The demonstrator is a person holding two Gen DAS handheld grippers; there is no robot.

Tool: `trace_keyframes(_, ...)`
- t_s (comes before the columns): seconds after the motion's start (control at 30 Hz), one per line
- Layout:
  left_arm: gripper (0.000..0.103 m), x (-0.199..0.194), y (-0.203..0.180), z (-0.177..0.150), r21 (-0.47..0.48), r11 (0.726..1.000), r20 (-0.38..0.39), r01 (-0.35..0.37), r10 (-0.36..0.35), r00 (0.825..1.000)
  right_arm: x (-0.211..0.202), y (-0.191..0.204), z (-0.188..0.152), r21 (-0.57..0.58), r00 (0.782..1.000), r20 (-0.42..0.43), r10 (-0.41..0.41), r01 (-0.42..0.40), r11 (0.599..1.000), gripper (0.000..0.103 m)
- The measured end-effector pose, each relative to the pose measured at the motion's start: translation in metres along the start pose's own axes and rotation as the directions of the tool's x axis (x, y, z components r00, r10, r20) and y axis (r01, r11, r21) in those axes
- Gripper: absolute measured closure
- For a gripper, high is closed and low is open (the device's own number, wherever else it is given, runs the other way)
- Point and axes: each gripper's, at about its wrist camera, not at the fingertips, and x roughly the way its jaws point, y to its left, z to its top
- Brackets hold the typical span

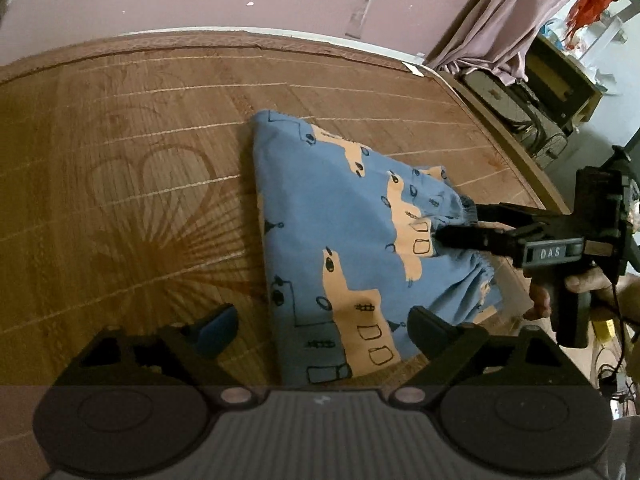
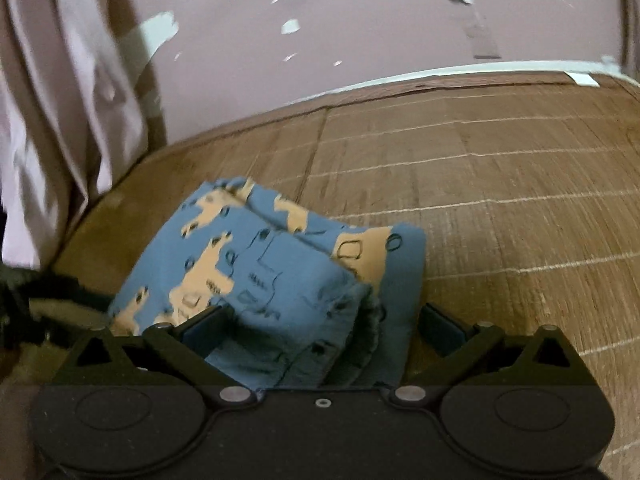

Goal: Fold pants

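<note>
Right gripper (image 1: 460, 228), jaws wide, is straddling the pants (image 1: 352, 240) at 3 o'clock; left gripper (image 1: 320, 332) is hovering wide open on the mat (image 1: 140, 160).

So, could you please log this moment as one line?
pants: folded on mat | left tool: open, clear | right tool: open around waistband

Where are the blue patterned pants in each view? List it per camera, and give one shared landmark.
Left wrist view: the blue pants with tan vehicle print lie right of centre on the brown woven mat, ahead of the open left hand-held gripper.
Right wrist view: the pants sit low and centre-left.
Shared landmark: the mat's far edge against the pink wall.
</note>
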Motion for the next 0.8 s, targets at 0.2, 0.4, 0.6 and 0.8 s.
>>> trace_keyframes(0.2,0.020,0.001,-0.001,0.000,-0.034,0.998,-0.012,0.050,-0.050,0.999,-0.005,-0.006,0.005,0.140,0.999,-0.011,0.030,-0.028,0.990,0.018)
trace_keyframes(0.4,0.035,0.001,-0.001,0.000,-0.030,0.999,-0.010,0.023,-0.023,1.000,-0.013,-0.022,0.001,0.254,1.000,0.015,-0.001,-0.003,0.967,0.055)
trace_keyframes(0.6,0.050,0.003,-0.008,0.003,0.011,0.999,-0.025,-0.049,0.049,0.999,-0.015,0.001,-0.002,0.148,0.998,-0.005,-0.064,0.064,0.987,0.069)
trace_keyframes(0.8,0.076,0.001,-0.014,0.004,0.066,0.994,-0.020,-0.087,0.088,0.996,-0.022,0.049,-0.010,0.009,0.971,0.003,-0.239,0.239,0.971,0.079)
